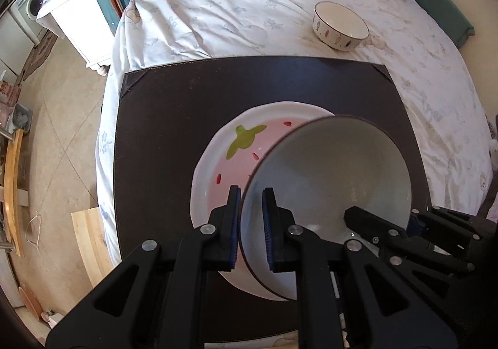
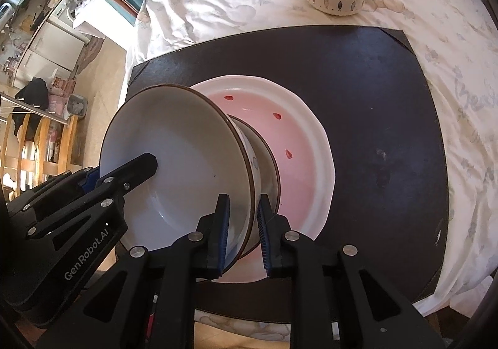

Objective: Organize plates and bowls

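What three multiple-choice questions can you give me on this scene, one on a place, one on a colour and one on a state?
1. Where does the fish-patterned bowl stand?
A. on the dark mat
B. on the bedsheet, beyond the mat
C. inside the plate

2. What colour is the plate's inside?
A. pink
B. blue
C. yellow

3. How do the left tongs stand?
A. wide open, clear of everything
B. shut on the rim of the white bowl
C. shut on the plate's edge

Answers:
1 B: the bowl sits on the sheet past the mat's far edge.
2 A: the inside is pink, with red seed marks and a green leaf.
3 B: the pads pinch the bowl's brown-edged rim above the plate.
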`<state>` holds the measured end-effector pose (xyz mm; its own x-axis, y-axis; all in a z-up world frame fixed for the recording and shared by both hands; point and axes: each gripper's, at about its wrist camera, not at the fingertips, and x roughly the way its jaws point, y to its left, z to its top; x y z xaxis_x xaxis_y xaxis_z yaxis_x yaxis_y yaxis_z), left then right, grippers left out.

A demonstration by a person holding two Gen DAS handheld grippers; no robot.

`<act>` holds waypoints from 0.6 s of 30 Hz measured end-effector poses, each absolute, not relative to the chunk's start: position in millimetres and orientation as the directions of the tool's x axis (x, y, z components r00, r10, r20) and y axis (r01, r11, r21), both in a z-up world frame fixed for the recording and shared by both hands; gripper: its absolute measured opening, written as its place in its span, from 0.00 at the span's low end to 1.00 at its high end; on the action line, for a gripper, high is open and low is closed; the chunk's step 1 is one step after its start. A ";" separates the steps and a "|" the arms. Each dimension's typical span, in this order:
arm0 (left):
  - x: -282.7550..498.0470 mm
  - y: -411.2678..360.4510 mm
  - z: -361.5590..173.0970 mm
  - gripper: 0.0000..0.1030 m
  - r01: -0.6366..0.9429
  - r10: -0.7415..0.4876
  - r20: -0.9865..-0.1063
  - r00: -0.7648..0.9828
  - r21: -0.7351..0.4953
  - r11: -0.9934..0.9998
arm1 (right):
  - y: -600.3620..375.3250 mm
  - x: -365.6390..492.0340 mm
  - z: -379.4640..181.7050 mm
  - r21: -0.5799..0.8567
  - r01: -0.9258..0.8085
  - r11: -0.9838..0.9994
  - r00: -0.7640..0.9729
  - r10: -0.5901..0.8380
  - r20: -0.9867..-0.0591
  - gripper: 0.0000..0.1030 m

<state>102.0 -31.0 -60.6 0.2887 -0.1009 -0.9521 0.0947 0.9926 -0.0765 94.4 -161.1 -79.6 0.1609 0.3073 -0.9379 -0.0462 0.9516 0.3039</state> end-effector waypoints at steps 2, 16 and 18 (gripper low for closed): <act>102.8 -28.8 -58.3 0.11 0.094 -0.103 -0.949 0.298 -0.078 0.993 | -162.7 94.7 -77.1 0.299 -0.046 0.953 0.175 0.303 -0.937 0.21; 104.1 -19.6 -58.8 0.11 0.052 -0.148 -0.947 0.284 -0.139 0.989 | -180.9 96.4 -73.3 0.400 0.011 0.917 0.188 0.391 -0.901 0.29; 103.9 -16.9 -56.6 0.11 0.046 -0.163 -0.943 0.290 -0.156 0.987 | -189.9 96.6 -71.6 0.435 0.048 0.899 0.193 0.419 -0.887 0.34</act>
